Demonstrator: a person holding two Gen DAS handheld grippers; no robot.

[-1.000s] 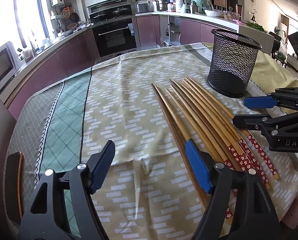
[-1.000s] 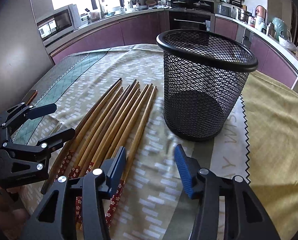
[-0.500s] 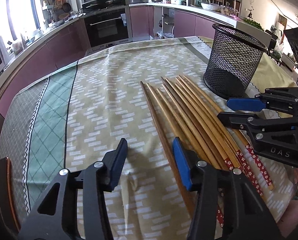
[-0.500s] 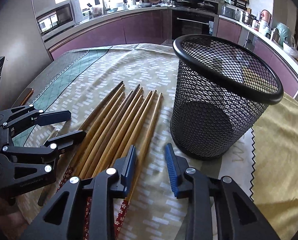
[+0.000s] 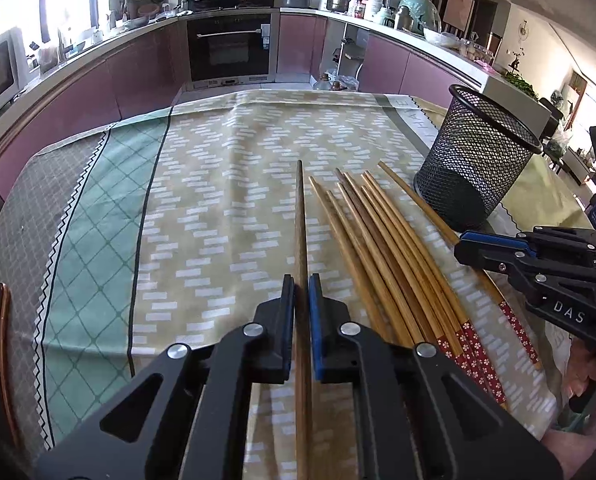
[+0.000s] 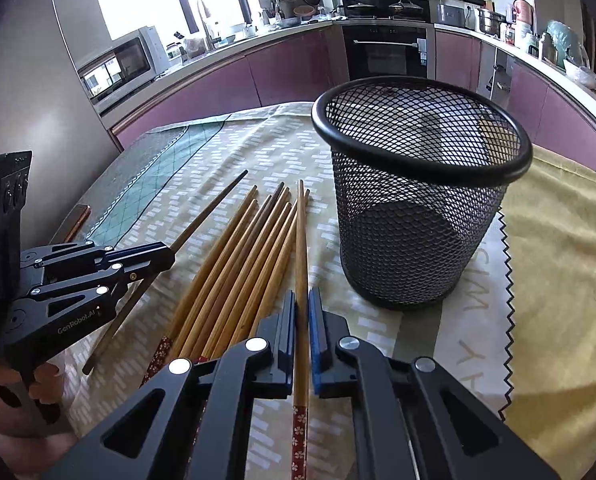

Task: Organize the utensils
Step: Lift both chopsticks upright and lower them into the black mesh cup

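Left gripper (image 5: 301, 304) jaws pinch a dark chopstick (image 5: 301, 216); right gripper (image 6: 302, 320) jaws pinch a lighter chopstick (image 6: 300, 240), each pointing straight ahead between them. Mesh basket (image 6: 422, 196), ahead-right of the right jaws, looks empty; task barely begun. Remaining smooth, tapered wooden chopsticks (image 5: 382, 240) lie on the clothed counter (image 5: 217, 208) between both jaws.

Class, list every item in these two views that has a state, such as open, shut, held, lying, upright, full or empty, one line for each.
Left gripper: shut on a dark brown wooden chopstick.
Right gripper: shut on a light wooden chopstick with a red flowered end.
Remaining wooden chopsticks: lying side by side on the patterned tablecloth.
Black wire-mesh cup: upright, empty.
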